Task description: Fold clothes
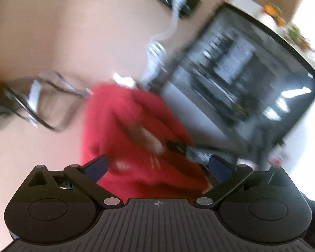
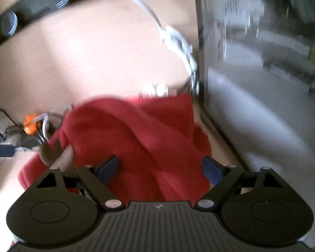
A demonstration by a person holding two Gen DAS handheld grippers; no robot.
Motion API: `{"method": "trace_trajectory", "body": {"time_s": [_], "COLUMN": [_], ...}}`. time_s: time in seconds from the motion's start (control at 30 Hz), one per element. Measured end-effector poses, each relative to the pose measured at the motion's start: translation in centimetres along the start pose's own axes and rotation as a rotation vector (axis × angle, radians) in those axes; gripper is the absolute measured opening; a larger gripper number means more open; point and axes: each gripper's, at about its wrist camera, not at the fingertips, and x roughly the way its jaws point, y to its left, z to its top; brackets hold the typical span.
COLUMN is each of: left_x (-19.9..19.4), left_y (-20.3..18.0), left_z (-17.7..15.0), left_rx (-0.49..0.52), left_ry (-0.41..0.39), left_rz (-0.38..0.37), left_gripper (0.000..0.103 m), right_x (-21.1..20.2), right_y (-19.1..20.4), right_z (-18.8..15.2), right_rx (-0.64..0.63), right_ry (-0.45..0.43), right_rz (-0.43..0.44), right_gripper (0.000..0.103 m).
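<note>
Red garment (image 1: 136,130), crumpled in loose folds, lies on the pale tabletop (image 1: 73,42) just left of the dark monitor (image 1: 241,73); both views are motion-blurred. Left gripper (image 1: 157,166) and right gripper (image 2: 160,168) each stand over the garment with blue-padded fingers spread wide, released and grasping nothing. White cable (image 2: 178,42) runs along the monitor's left edge beyond the garment, and a black power strip (image 2: 31,2) sits well apart from the monitor at the table's far side.
</note>
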Motion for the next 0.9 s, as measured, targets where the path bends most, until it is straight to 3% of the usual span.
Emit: {"method": "trace_trajectory", "body": {"time_s": [0.1,0.2,0.3,0.4,0.5,0.6,0.67,0.77,0.9], "left_x": [2.2,5.6,6.9,7.1,6.4,4.5,3.3,2.9,3.3], "left_y": [-0.6,-0.6,-0.5,-0.6,-1.3,-2.5,-2.8,-2.8,-2.4], "left_z": [0.5,-0.3,-1.5,-1.1,-1.0,-1.8,-3.0,-5.4,-7.7], "left_rx": [0.067,0.161,0.212,0.207,0.22,0.239,0.225,0.229,0.258], "left_ry": [0.038,0.133,0.183,0.193,0.19,0.184,0.205,0.263,0.318], "left_rz": [0.186,0.376,0.449,0.472,0.474,0.399,0.332,0.29,0.314], "left_gripper": [0.103,0.103,0.103,0.103,0.103,0.103,0.103,0.103,0.103], "right_x": [0.1,4.4,7.2,4.8,0.0,-4.5,-6.3,-6.7,-5.7], "right_y": [0.2,0.4,-0.8,-2.0,-1.8,-1.4,-0.5,1.1,1.7], "right_z": [1.3,1.4,0.6,0.5,-1.8,-4.4,-6.9,-10.2,-10.4], "right_rx": [0.019,0.007,0.075,0.136,0.085,0.026,-0.019,-0.09,-0.115], "right_ry": [-0.035,0.06,0.122,0.097,0.057,0.039,0.089,0.111,0.096], "right_rz": [-0.05,-0.129,-0.131,-0.081,-0.053,-0.031,-0.027,-0.087,-0.125], "right_gripper": [0.087,0.087,0.09,0.09,0.094,0.098,0.098,0.101,0.103]}}
